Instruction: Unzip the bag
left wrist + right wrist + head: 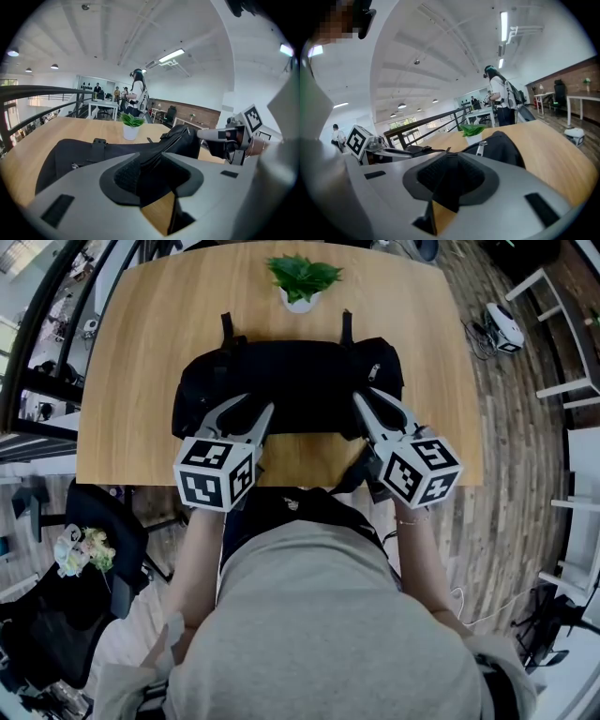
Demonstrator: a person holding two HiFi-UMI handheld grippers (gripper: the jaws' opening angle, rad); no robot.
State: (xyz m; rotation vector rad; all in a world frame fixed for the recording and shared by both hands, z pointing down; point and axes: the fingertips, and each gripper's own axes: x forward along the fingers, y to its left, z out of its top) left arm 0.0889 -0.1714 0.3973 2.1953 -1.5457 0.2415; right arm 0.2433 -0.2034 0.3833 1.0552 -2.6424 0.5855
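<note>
A black bag [291, 381] lies across the near half of the wooden table [141, 334], its two straps pointing away from me. A silver zipper pull [374, 371] sits on its right end, also visible as the zipper pull [481, 149] in the right gripper view. My left gripper [251, 407] is at the bag's near left edge; in its own view the left gripper [150, 173] stands open with a fold of bag fabric passing between the pads. My right gripper [367, 397] is at the near right edge, open, with dark fabric in the right gripper [450, 180] gap.
A potted plant [300, 282] in a white pot stands behind the bag at the table's far middle. A black office chair [94, 521] sits below the table's near left corner. A person [137, 93] stands in the room beyond the table.
</note>
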